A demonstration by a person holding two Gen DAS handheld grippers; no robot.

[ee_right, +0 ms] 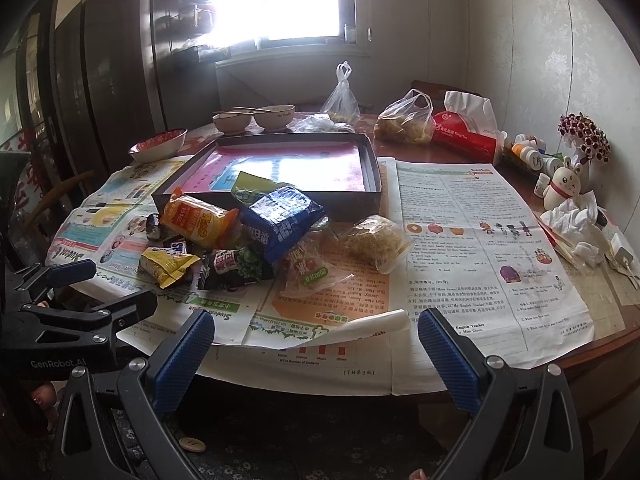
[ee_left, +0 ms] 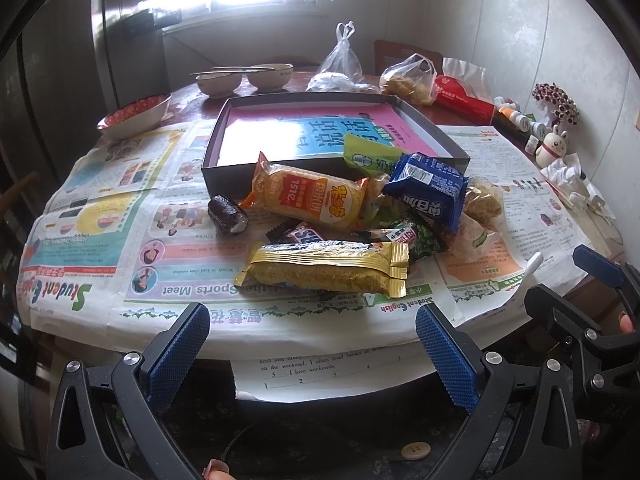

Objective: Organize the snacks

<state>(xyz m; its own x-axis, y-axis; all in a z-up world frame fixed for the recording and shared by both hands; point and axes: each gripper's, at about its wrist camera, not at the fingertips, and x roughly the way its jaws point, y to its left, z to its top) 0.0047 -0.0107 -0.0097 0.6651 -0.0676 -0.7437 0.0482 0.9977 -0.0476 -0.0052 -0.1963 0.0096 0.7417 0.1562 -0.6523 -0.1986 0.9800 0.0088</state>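
A pile of snack packets lies on the newspaper-covered table in front of a shallow dark box (ee_left: 216, 168) (ee_right: 340, 204) lined with pink and blue paper. The pile holds a gold bar packet (ee_left: 328, 268) (ee_right: 168, 266), an orange-yellow packet (ee_left: 308, 196) (ee_right: 200, 220), a blue packet (ee_left: 430, 190) (ee_right: 280, 224), a green pea packet (ee_right: 236, 268), a small dark roll (ee_left: 228, 214) and clear bags (ee_right: 376, 242). A green packet (ee_left: 368, 154) leans over the box rim. My left gripper (ee_left: 312, 328) hangs open just off the table's near edge, facing the gold packet. My right gripper (ee_right: 316, 332) is open too, to the right of the pile.
Two bowls with chopsticks (ee_left: 244, 76), a metal bowl of red things (ee_left: 134, 116), plastic bags (ee_right: 404, 120), a red tissue pack (ee_right: 468, 136), small bottles and a rabbit figure (ee_right: 566, 188) ring the far and right sides. Crumpled tissues (ee_right: 576, 220) lie at the right edge.
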